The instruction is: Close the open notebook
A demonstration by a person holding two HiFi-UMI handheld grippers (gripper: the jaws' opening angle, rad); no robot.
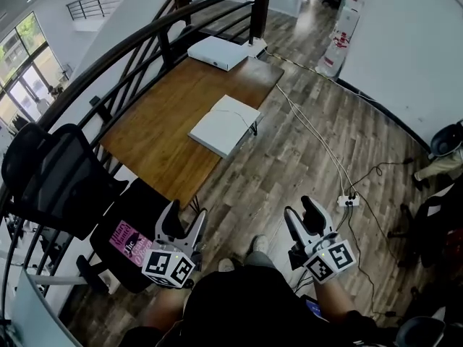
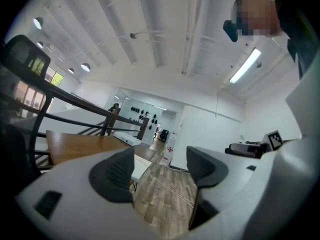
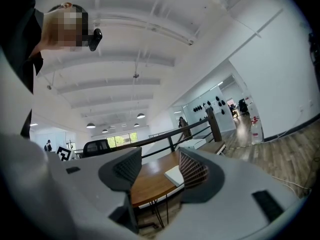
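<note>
The white notebook (image 1: 224,125) lies flat near the right edge of the brown wooden table (image 1: 155,132), with a crease across it. It also shows far off between the jaws in the left gripper view, as the notebook (image 2: 138,167), and in the right gripper view, as the notebook (image 3: 173,174). My left gripper (image 1: 186,219) (image 2: 160,166) is held low in front of me, well short of the table, open and empty. My right gripper (image 1: 304,214) (image 3: 157,171) is level with it to the right, over the wood floor, also open with nothing between its pads.
A white box (image 1: 217,51) sits at the table's far end. A dark curved railing (image 1: 145,42) runs along the table's left side, and a black office chair (image 1: 51,179) stands at the left. A power strip (image 1: 349,201) and cables lie on the floor. A person's leg (image 1: 445,161) is at the right edge.
</note>
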